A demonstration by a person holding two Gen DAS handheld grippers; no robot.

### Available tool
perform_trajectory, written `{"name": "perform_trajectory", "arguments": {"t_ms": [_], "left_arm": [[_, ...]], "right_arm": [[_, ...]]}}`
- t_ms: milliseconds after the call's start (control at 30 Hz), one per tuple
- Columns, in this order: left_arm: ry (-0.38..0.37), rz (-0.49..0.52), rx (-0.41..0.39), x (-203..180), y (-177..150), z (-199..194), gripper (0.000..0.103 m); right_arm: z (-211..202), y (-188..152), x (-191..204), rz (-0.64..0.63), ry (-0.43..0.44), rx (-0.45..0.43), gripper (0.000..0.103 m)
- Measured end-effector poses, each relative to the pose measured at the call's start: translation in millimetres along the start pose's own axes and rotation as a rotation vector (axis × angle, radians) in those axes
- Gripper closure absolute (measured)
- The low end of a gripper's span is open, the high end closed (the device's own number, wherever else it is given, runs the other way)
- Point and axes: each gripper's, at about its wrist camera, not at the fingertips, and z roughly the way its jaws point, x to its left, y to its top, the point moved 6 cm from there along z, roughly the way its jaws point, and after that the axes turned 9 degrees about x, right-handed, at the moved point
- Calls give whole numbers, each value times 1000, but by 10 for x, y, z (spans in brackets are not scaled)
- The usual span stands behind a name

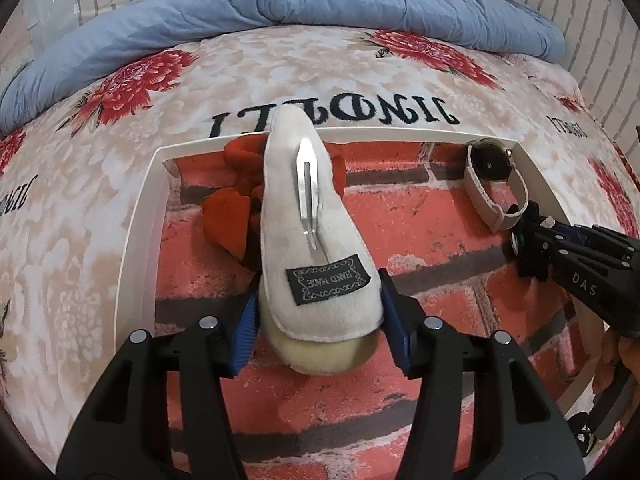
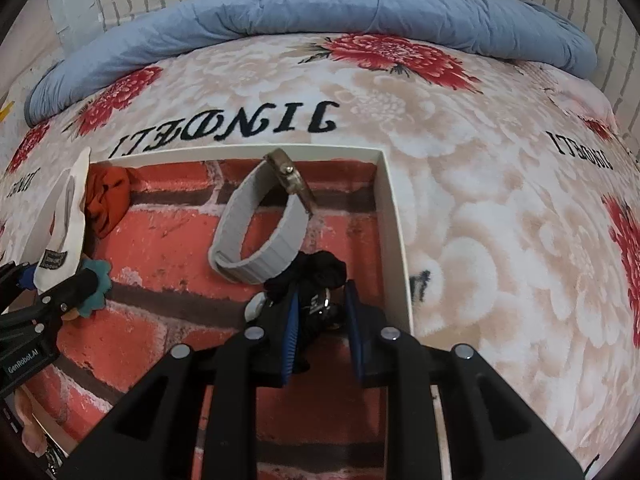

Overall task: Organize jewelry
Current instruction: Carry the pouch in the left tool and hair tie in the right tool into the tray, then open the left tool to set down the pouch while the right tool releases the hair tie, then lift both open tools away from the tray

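tray wall [image 2: 394, 216] just beside right claw [image 2: 322, 316], left side roomier

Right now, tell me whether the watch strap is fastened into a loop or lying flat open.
Fastened: the watch strap forms a closed loop standing on edge inside the tray.

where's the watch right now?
The watch stands on edge in the brick-lined tray, at its far right corner against the far wall. In the right wrist view it sits just beyond the right gripper, unheld.
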Motion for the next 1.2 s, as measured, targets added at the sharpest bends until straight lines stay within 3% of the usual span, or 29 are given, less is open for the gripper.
{"name": "perform_trajectory", "arguments": {"t_ms": [300,433,533,600,667,767,900,1200], "left_arm": [[5,0,7,18,-17,-14,44],[-10,-12,-8,32,-45,-117,33],[-27,-23,-26,54,-65,-258,29],[-26,-26,-51,70,-70,-421,21],[-23,-27,-80,83,-66,-580,14],[-39,-43,-122,140,-73,-857,7],[-88,-52,-142,207,-182,-1165,5],[-21,-47,-235,363,-614,-1810,5]], "right_arm": [[-11,-23,-2,7,22,8,75],[-75,-64,41,-23,51,21,55],[-222,-81,62,-52,50,6,51],[-344,-88,67,-62,61,2,37],[-506,-97,65,-67,69,-22,30],[-747,-122,54,-80,71,-57,28],[-1097,-202,43,-92,71,-119,19],[-1784,-561,73,-102,56,-249,16]]}}
